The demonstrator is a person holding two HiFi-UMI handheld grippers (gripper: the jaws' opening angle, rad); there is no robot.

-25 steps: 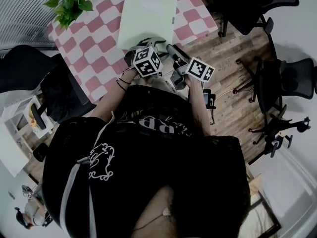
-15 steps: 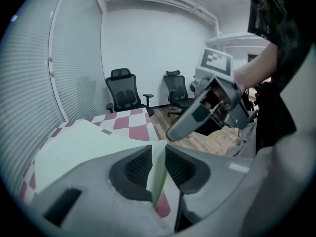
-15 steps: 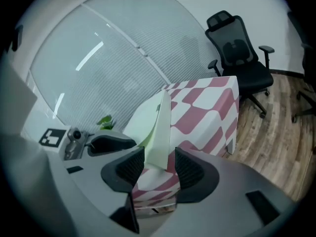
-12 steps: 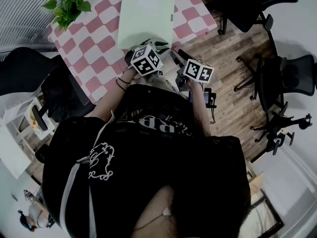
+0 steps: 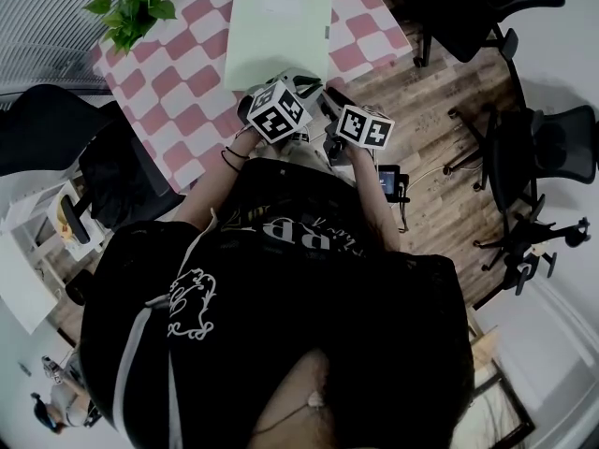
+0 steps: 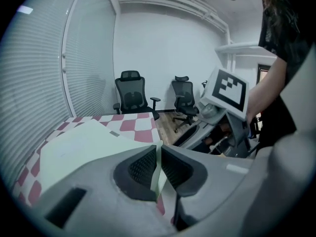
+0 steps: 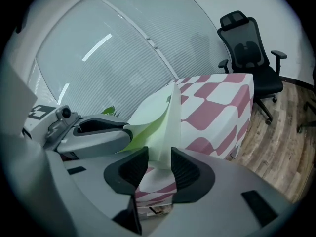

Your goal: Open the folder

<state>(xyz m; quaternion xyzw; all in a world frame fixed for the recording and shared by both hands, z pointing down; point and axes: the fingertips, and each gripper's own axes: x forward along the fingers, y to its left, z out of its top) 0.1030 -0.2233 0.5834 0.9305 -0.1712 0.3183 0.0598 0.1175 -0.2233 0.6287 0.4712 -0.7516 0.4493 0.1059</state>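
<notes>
A pale green folder (image 5: 281,26) lies on the pink-and-white checkered table (image 5: 178,92). Both grippers are at its near edge. My left gripper (image 5: 288,84) has just been closing, and in the left gripper view (image 6: 158,157) it is shut on a thin edge of the folder (image 6: 84,147). My right gripper (image 5: 325,98) sits just right of it. Its jaws (image 7: 159,161) have been closing too, with a lifted flap of the folder (image 7: 165,117) standing between them and a gap on each side. The left gripper (image 7: 98,135) holds the neighbouring layer.
A potted plant (image 5: 131,12) stands at the table's far left corner. Black office chairs (image 5: 487,7) (image 5: 543,148) stand on the wooden floor to the right, and another chair (image 5: 56,138) is at the left. The person's body fills the lower head view.
My right gripper has moved left and slightly forward, closing in beside the left gripper at the folder's near edge. The left gripper has hardly moved.
</notes>
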